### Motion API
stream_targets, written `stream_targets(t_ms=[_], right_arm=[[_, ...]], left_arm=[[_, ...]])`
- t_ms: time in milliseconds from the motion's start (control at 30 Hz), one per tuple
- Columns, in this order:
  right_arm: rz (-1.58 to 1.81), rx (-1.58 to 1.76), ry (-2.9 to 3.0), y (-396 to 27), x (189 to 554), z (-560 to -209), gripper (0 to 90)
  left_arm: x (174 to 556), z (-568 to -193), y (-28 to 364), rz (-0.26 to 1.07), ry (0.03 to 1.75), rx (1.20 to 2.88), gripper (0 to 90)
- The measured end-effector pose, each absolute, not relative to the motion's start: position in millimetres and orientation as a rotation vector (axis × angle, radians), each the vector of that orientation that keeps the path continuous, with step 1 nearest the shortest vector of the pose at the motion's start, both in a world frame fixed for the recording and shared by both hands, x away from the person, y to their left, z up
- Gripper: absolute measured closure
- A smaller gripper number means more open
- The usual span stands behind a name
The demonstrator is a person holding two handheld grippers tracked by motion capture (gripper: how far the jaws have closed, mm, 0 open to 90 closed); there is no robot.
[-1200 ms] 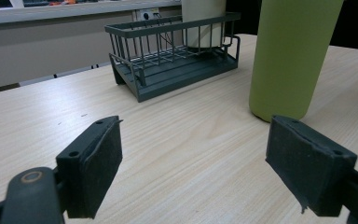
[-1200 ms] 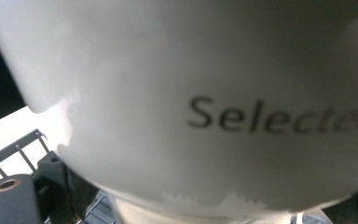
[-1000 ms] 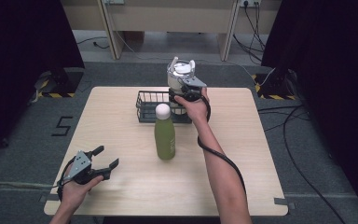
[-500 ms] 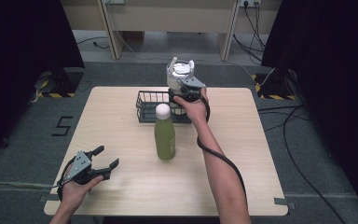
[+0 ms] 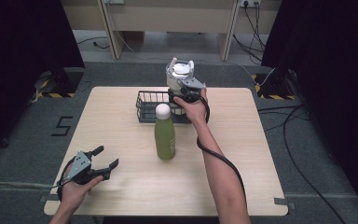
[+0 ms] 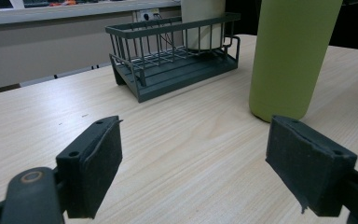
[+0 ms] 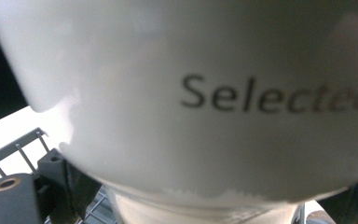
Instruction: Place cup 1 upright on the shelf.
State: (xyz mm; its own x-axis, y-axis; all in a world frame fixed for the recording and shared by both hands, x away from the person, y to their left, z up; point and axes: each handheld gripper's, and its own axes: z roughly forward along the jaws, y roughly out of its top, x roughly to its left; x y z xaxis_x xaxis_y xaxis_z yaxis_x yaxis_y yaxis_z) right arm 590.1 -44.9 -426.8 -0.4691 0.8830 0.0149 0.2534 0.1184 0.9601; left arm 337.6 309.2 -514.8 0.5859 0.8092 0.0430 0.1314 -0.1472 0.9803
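Observation:
A white cup [image 5: 179,73] printed "Selected" [image 7: 191,93] stands in the right end of a dark wire basket [image 5: 144,100] at the table's far middle. My right gripper [image 5: 181,92] reaches it from the near side. Its jaws have just been opening with the cup between them, and the pads look slightly off its wall. In front of the basket stands a green bottle [image 5: 164,137] with a white cap. At the near left corner my left gripper [image 5: 106,156] rests open and empty. It faces the bottle [image 6: 289,56] and the basket [image 6: 168,79], where the cup [image 6: 203,23] stands.
The wooden table [image 5: 261,154] has bare room at its left, right and front. A black cable [image 5: 216,156] trails along the right forearm. Dark curtains and floor cables surround the table.

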Motion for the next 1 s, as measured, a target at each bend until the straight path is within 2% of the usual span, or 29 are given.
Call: stream_targets(t_ms=[67,267,1000], right_arm=[[1.360,1.101,1.825,-43.4,590.0,-427.4,4.5],[1.351,1.093,1.823,-44.3,591.1,-428.1,0.5],[1.351,1.054,1.834,-53.0,578.6,-423.1,0.2]], left_arm=[[337.7,-514.8,309.1,0.717,0.799,1.637,17.7],[337.6,-514.8,309.4,0.717,0.799,1.638,17.6],[337.8,-514.9,308.9,0.719,0.799,1.637,17.6]])
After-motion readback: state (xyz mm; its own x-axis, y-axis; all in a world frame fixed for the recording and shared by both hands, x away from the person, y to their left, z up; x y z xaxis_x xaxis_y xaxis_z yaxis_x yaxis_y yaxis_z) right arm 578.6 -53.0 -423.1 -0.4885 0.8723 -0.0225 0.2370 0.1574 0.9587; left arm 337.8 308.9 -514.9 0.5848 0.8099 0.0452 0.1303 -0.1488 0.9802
